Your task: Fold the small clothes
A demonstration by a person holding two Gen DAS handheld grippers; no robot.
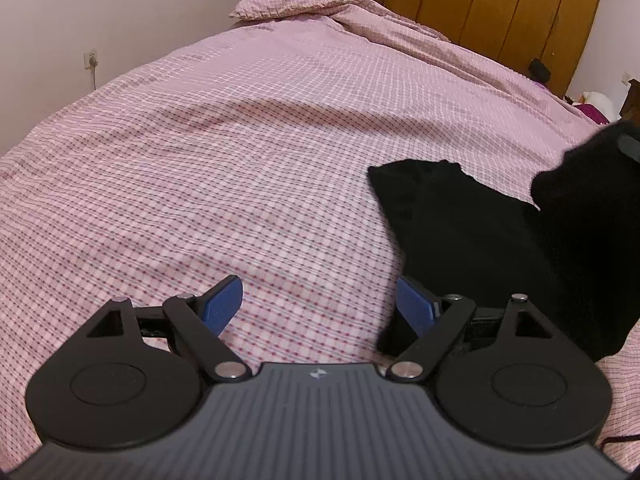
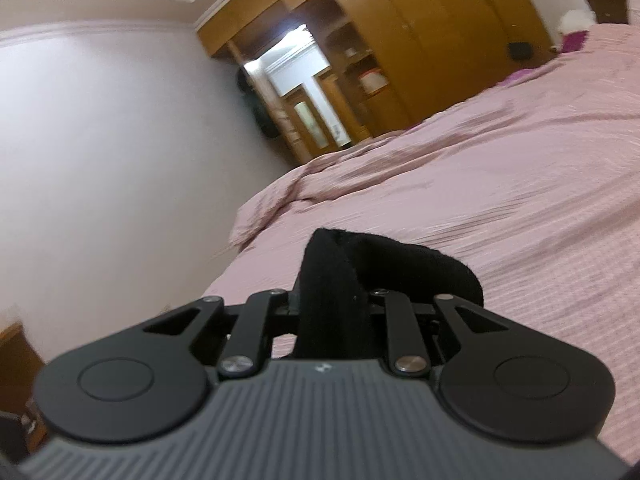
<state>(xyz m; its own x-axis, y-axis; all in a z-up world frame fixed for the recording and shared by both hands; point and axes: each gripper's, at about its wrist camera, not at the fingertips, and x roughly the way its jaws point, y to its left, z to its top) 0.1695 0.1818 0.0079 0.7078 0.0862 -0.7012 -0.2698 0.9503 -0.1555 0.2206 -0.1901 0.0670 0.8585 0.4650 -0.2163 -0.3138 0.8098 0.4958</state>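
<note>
A black garment (image 1: 472,240) lies on the pink checked bed cover (image 1: 240,140), right of centre in the left wrist view. My left gripper (image 1: 320,304) is open and empty, its blue pads (image 1: 224,300) low over the cover; the right pad sits at the garment's near left edge. My right gripper (image 2: 334,300) is shut on a fold of the black garment (image 2: 360,264) and holds it lifted above the bed. Its fingertips are hidden by the cloth. The lifted part shows at the right edge of the left wrist view (image 1: 592,200).
A pillow (image 1: 288,4) lies at the head of the bed. A wooden wardrobe (image 1: 520,12) stands beyond the bed's far side. A white wall with a socket (image 1: 91,60) runs along the left. The right wrist view is tilted and blurred.
</note>
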